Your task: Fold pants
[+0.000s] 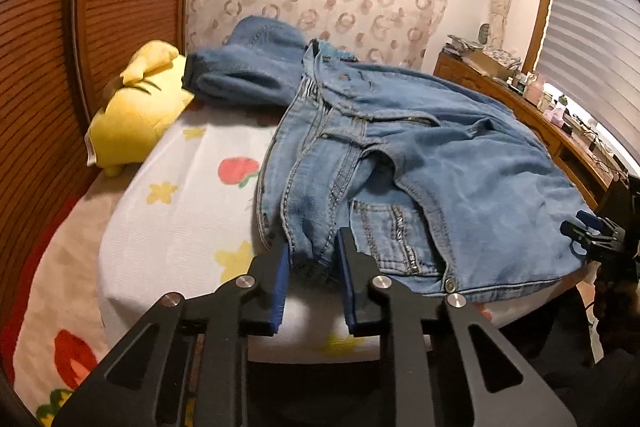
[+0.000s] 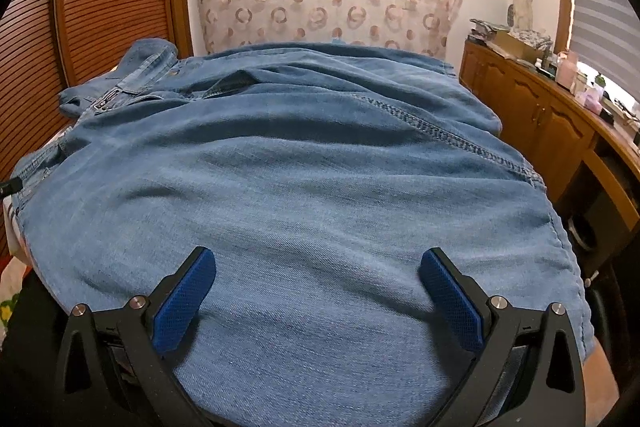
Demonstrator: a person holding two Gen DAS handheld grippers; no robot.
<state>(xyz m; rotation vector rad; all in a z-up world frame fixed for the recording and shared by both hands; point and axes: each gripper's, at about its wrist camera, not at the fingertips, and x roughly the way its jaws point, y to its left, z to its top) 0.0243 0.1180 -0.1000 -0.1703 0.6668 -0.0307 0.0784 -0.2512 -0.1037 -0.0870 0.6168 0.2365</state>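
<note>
- Left gripper: jaws parted, straddling a bunched denim fold at the near edge of the jeans; grip contact cannot be confirmed.
- Jeans: spread on the patterned bedsheet.
- Yellow plush toy: far left, left view only.
- Right gripper: released wide, over flat denim.
- Wooden cabinet: right.

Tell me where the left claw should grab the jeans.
Grip the bunched crotch seam at the near edge of the jeans, coming straight in from the bed's front. That ridge of fabric already sits between the open fingers of the left claw.
</note>
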